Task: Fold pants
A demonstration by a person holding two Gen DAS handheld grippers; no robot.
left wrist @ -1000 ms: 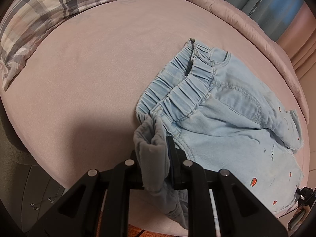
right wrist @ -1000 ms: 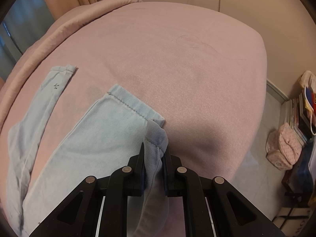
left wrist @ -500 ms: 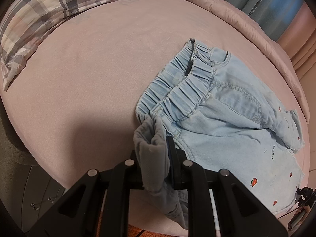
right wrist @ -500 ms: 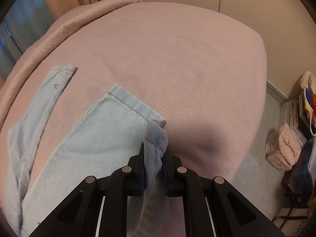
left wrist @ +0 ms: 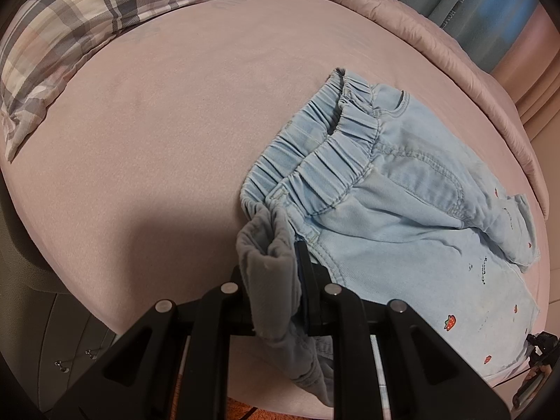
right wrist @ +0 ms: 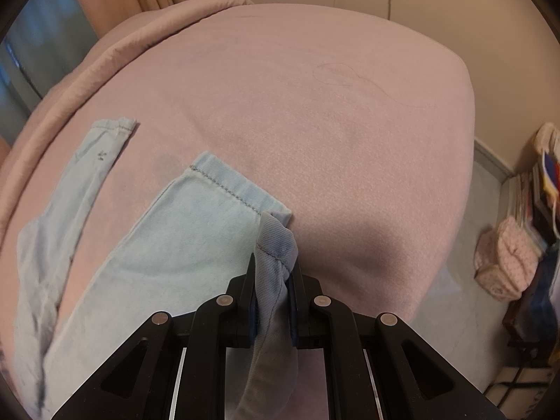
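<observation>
Left gripper [left wrist: 276, 280]: jaws nearly together, pinching bunched corner of waistband [left wrist: 315, 171] of pants [left wrist: 402, 231].
Right gripper [right wrist: 274, 294]: jaws nearly together, pinching corner of leg hem [right wrist: 231, 185].
Pants: light blue denim, small red prints, lying flat on pink bed [left wrist: 168, 133]. Long axis runs waistband to hems; elastic waistband faces plaid pillow [left wrist: 87, 21]. Second leg [right wrist: 70, 192] lies apart, nearer rolled blanket edge [right wrist: 115, 52].

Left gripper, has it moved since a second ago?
No. The left gripper stays clamped on the pants' waistband, unchanged against the plaid pillow.
</observation>
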